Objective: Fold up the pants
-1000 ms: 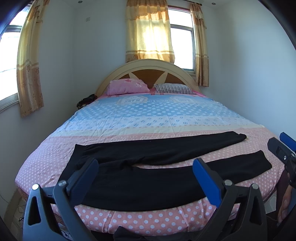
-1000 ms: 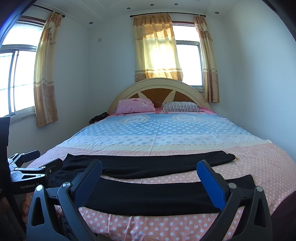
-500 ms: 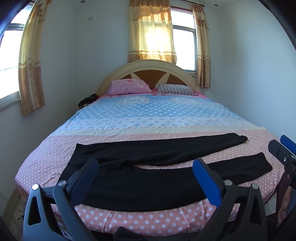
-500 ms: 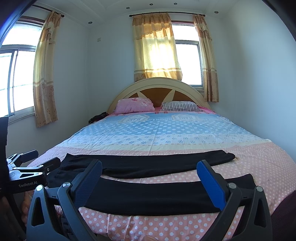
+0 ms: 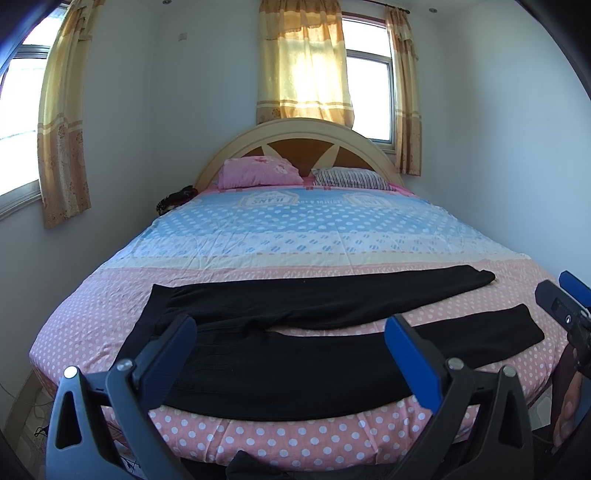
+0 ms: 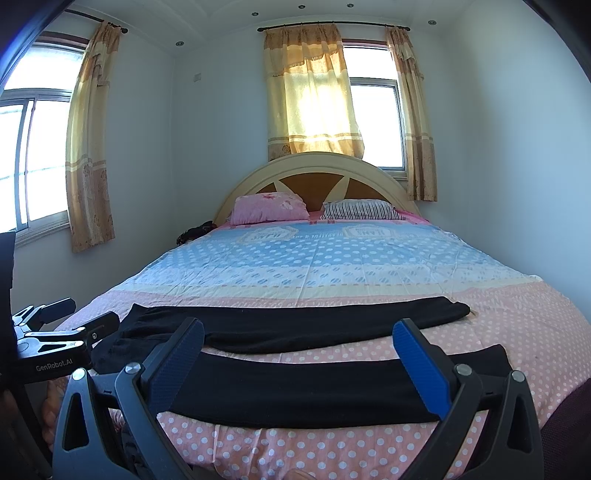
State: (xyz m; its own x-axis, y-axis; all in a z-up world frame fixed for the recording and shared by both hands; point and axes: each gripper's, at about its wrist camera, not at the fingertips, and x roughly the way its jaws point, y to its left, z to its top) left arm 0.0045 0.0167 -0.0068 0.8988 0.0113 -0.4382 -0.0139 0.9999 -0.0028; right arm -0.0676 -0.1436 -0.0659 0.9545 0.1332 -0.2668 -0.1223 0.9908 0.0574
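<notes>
Across the pink foot of the bed (image 5: 258,229), black pants (image 5: 295,354) lie flat and unfolded, waist toward 9 o'clock, both legs running toward 3 o'clock with a strip of sheet between them. At 6 o'clock in each wrist view, the left gripper (image 5: 290,350) and right gripper (image 6: 297,354) hang above the near leg, both spread wide and holding nothing.

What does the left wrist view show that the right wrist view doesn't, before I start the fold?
Only the left wrist view shows the right gripper at its right edge, plus the pants' crotch where the legs join. Only the right wrist view shows the left gripper at its left edge, the curtain rod and the ceiling lights. Both show open jaws above black pants spread flat, legs apart, on the dotted bed, with a pink pillow and a striped pillow.
</notes>
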